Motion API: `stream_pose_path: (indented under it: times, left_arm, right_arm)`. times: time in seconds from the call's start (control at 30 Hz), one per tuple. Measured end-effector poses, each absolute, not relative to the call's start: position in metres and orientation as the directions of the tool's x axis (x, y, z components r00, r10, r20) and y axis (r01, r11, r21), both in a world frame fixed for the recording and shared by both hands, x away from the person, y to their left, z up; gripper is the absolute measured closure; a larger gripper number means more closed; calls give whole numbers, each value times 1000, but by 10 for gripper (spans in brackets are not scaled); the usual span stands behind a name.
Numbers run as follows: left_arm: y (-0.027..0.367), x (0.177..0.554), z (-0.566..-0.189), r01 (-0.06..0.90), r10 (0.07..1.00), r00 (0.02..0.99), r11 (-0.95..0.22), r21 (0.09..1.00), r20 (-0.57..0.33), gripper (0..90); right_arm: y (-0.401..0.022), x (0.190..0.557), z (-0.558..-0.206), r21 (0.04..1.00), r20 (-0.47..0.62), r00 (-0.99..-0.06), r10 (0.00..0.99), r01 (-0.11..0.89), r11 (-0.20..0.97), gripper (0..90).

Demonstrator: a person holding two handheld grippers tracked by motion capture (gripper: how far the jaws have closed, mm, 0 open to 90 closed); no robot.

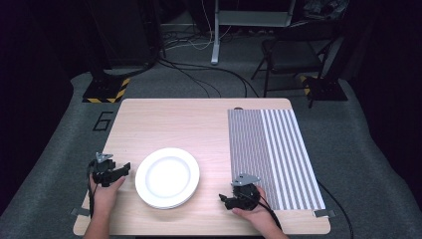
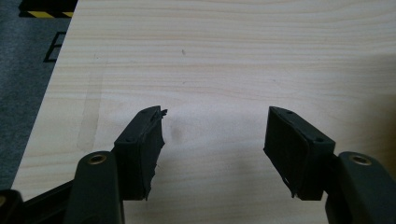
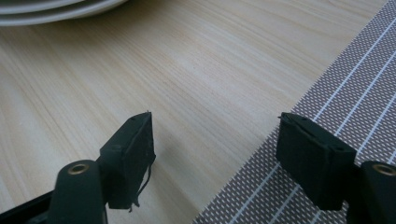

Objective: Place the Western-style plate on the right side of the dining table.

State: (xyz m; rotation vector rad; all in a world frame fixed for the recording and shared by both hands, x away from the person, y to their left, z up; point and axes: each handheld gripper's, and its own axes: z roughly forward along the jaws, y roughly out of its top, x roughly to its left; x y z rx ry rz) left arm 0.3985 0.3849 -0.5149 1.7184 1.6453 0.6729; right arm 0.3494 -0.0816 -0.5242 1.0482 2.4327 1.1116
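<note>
A stack of white plates [image 1: 167, 178] sits on the wooden table [image 1: 199, 124], left of centre near the front. A striped grey and white placemat [image 1: 271, 157] covers the table's right side. My left gripper [image 1: 124, 169] lies just left of the plates, its jaws apart over bare wood [image 2: 215, 135] with nothing between them. My right gripper [image 1: 224, 200] rests at the placemat's front left corner, open and empty [image 3: 215, 140]. In the right gripper view one jaw is over wood and the other over the placemat [image 3: 336, 93]. The plates' rim [image 3: 46, 9] lies farther ahead of it.
A person's hands hold both grippers at the table's front edge. Beyond the far edge stand a dark chair [image 1: 291, 55], a metal stand [image 1: 216, 30] and loose cables on grey carpet. A yellow-black striped base [image 1: 104, 92] sits at the back left.
</note>
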Motion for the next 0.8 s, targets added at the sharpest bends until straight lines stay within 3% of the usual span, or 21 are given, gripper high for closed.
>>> stream_pose_path:
  times: [0.27,0.43,0.63,0.8]
  left_arm:
    - [378,384,-502,647,985,92,54,761,-148,401]
    - [357,384,-486,647,974,148,36,762,-171,426]
    - [340,378,-464,654,975,170,0,757,-147,501]
    - [338,365,-463,667,968,173,22,745,-183,571]
  right_arm:
    - [-71,347,-513,748,65,-712,700,499,438,323]
    - [-66,346,-507,752,80,-703,706,508,420,371]
    - [-66,347,-499,763,83,-694,716,506,401,433]
    - [-67,349,-488,773,90,-688,720,505,386,471]
